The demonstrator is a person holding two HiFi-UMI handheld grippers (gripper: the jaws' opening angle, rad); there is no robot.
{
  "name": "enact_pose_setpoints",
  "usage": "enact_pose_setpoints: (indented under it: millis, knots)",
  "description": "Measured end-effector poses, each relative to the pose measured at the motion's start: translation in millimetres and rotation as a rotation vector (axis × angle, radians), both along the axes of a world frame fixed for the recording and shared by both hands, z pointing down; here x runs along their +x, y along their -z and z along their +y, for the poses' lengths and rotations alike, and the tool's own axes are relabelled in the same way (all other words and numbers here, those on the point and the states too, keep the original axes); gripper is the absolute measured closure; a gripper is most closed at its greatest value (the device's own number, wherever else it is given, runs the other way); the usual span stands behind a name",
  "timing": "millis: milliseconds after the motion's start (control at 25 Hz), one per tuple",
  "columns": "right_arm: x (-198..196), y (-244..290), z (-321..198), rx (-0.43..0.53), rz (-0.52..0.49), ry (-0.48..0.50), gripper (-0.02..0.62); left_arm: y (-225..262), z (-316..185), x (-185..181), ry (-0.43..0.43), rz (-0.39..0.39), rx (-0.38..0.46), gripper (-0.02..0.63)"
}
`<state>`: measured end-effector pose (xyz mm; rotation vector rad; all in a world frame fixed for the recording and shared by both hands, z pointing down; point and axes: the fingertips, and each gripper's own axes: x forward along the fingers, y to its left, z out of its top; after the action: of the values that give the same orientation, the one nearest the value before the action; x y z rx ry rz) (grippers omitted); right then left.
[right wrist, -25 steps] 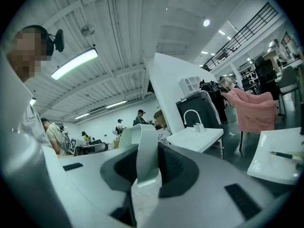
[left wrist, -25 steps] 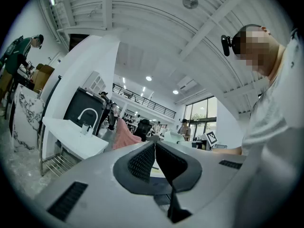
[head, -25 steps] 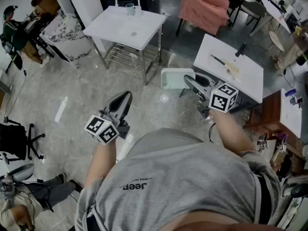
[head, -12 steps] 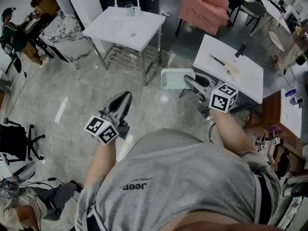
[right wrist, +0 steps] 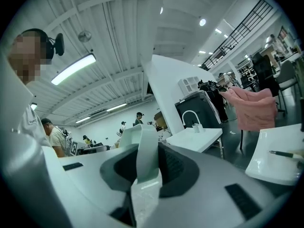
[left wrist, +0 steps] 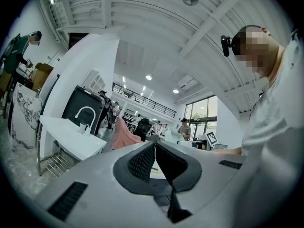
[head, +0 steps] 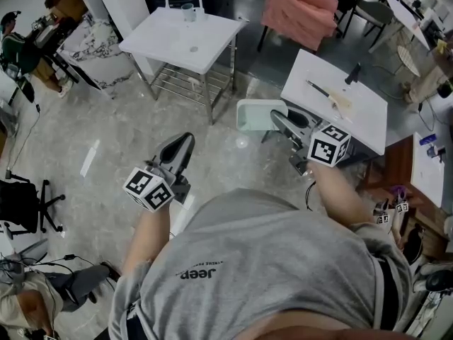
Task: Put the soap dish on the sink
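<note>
Mint-green soap dish (head: 259, 115) sat clamped in my right gripper (head: 281, 121), left gripper (head: 181, 145) pinched empty; I judged: carry it level to the sink (head: 167, 38) at eleven o'clock.

In the head view, the right gripper (head: 282, 120) covers the right-hand edge of the pale green rectangular soap dish (head: 253, 115). In the right gripper view, the dish's lower end is hidden between the jaws. The slim dark item (head: 318, 88) on the white rectangular worktop (head: 364, 115) is too small to identify
</note>
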<state>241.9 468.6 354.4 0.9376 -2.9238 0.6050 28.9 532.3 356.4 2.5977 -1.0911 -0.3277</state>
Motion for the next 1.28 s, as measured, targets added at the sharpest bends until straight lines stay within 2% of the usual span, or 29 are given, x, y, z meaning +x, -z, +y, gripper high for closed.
enact_pose_setpoints:
  millis: [440, 640, 840, 1000, 1280]
  knots:
    - [60.7, 15.7, -16.2, 0.022, 0.002, 0.064, 0.46, 12.4, -13.4, 59.3, 0.051, -0.006, 0.018, 0.584]
    - [75.2, 6.8, -27.9, 0.013, -0.003, 0.075, 0.46, 6.2, -21.1, 70.6, 0.075, -0.004, 0.007, 0.584]
    - [62.6, 0.6, -49.7, 0.002, 0.008, 0.086, 0.46, 2.1, -45.3, 54.8, 0.091, 0.007, -0.004, 0.584]
    - [45.1, -7.4, -82.8, 0.006, 0.029, 0.073, 0.46, -13.7, -83.3, 36.4, 0.066, 0.023, -0.004, 0.584]
    - [-12.9, -15.0, -183.8, 0.019, 0.036, -0.007, 0.46, -21.1, -202.3, -31.5, -0.008, 0.025, 0.022, 0.585]
